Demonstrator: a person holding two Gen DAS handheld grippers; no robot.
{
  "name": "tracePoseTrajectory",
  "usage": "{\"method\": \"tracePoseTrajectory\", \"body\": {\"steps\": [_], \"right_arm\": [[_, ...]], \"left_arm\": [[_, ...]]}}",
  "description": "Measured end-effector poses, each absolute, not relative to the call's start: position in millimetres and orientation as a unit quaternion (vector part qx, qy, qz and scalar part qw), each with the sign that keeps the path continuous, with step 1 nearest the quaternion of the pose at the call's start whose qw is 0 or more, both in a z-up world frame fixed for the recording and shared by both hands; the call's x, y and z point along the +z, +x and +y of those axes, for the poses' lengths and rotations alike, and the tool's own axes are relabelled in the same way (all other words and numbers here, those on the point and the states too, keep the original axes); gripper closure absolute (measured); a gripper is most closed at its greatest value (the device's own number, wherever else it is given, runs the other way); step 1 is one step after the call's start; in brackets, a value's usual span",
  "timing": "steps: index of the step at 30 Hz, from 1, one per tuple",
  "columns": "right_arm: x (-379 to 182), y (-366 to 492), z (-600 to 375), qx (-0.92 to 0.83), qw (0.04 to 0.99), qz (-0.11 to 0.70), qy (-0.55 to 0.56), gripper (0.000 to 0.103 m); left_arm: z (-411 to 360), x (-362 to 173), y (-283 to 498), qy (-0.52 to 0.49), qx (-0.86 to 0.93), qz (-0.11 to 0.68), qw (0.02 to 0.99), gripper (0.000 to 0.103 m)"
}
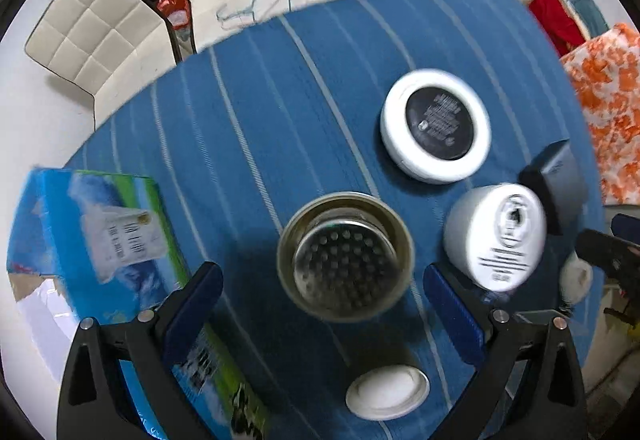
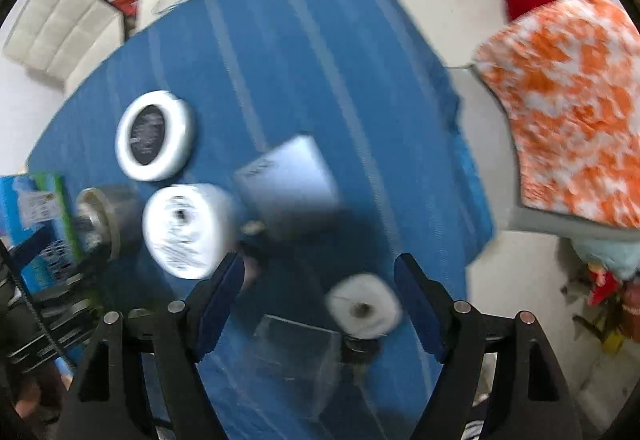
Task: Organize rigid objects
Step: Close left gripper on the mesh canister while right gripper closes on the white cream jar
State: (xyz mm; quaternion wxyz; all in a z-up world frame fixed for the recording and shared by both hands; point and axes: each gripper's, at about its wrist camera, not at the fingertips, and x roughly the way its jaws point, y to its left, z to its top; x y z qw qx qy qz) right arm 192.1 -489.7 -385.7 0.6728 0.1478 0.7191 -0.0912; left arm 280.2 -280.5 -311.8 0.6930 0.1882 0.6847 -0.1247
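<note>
at the bottom of the left wrist view the left gripper [image 1: 322, 304] hangs over the blue cloth [image 1: 248, 112] with its jaws spread wide and nothing between the pads. a white lid [image 1: 387, 393] lies flat on the cloth just under the gap. a little farther, between the line of the two fingers, stands a metal can [image 1: 345, 256] with its open mouth up – inside it there is a plate with many small holes. on the left a blue-green box [image 1: 96, 240] lies at the cloth edge, partly under the left finger. to the right of the can a white jar [image 1: 496, 236] lies on its side with its printed end toward the camera, and behind it sits a grey box [image 1: 558, 180]. farther still a round white tin [image 1: 435, 126] with a black label lies flat, well apart from the can.

in the right wrist view the right gripper [image 2: 320, 294] is also wide open and holds nothing. near its right finger, low in the picture, is a small white roll [image 2: 364, 306]; a clear plastic box [image 2: 294, 356] is just beside it, nearer the camera. the view is blurred – the jar, the grey box and the tin show beyond, and past the cloth edge lies an orange-white cloth [image 2: 572, 120]. a white sofa [image 1: 120, 20] stands farthest.
</note>
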Motion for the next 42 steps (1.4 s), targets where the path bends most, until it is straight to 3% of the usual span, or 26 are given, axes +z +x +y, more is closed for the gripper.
{"method": "tracePoseTrajectory", "body": {"steps": [3, 6, 8, 9, 19, 24, 26, 30, 42], "right_arm": [[-390.8, 205.9, -477.3, -0.063, 0.666, 0.721, 0.181, 0.023], [-399.2, 214.4, -460.7, -0.065, 0.661, 0.722, 0.194, 0.023], [-405.4, 218.1, -456.0, -0.062, 0.655, 0.725, 0.205, 0.023], [-410.8, 219.5, -456.5, -0.06, 0.654, 0.725, 0.207, 0.022], [-421.0, 235.3, -411.8, -0.046, 0.649, 0.735, 0.193, 0.022], [-437.4, 240.0, -408.0, -0.06, 0.639, 0.738, 0.211, 0.028], [-438.6, 242.2, -406.4, -0.067, 0.636, 0.739, 0.209, 0.028], [-437.0, 240.3, -405.8, -0.07, 0.634, 0.745, 0.197, 0.029], [-405.9, 250.5, -390.5, -0.075, 0.654, 0.732, 0.174, 0.032]], "left_arm": [[-280.9, -339.5, 285.8, 0.195, -0.126, 0.7, 0.675, 0.002], [-275.5, -353.0, 291.6, 0.165, -0.144, 0.702, 0.678, 0.021], [-269.1, -350.1, 296.4, 0.145, -0.155, 0.694, 0.688, 0.025], [-267.1, -348.4, 296.8, 0.144, -0.156, 0.692, 0.69, 0.035], [-253.1, -351.0, 288.6, 0.162, -0.13, 0.686, 0.698, 0.032], [-250.4, -355.9, 302.5, 0.152, -0.127, 0.686, 0.7, 0.02], [-251.6, -357.7, 302.4, 0.149, -0.131, 0.684, 0.703, 0.02], [-261.8, -355.3, 293.8, 0.147, -0.143, 0.675, 0.709, 0.034], [-259.7, -341.2, 278.5, 0.14, -0.147, 0.66, 0.723, 0.034]]}}
